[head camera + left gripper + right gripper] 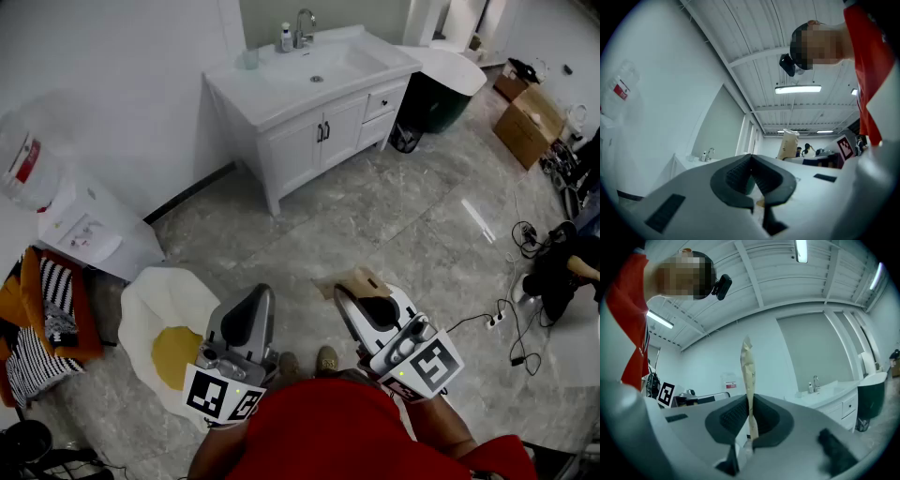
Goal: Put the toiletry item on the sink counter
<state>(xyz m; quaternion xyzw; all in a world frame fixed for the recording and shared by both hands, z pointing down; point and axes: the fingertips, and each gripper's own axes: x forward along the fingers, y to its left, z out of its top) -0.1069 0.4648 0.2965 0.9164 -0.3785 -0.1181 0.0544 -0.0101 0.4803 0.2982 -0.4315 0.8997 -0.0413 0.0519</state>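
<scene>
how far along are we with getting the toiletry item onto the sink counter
Done: pickup, since the right gripper is shut on the flat tan packet. In hand: the packet, held upright; the left gripper is shut and empty. Left: carry it to the sink counter across the room and set it down.

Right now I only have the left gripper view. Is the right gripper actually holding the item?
Observer: Yes. The right gripper view shows the right gripper shut on a thin tan packet, which stands upright between its pads.
Operator: Are we at the sink counter?
Observer: No. In the head view the sink counter stands across the floor, ahead of both grippers.
Operator: Anything on it?
Observer: A bottle beside the faucet, and a cup at the back left corner.
</scene>
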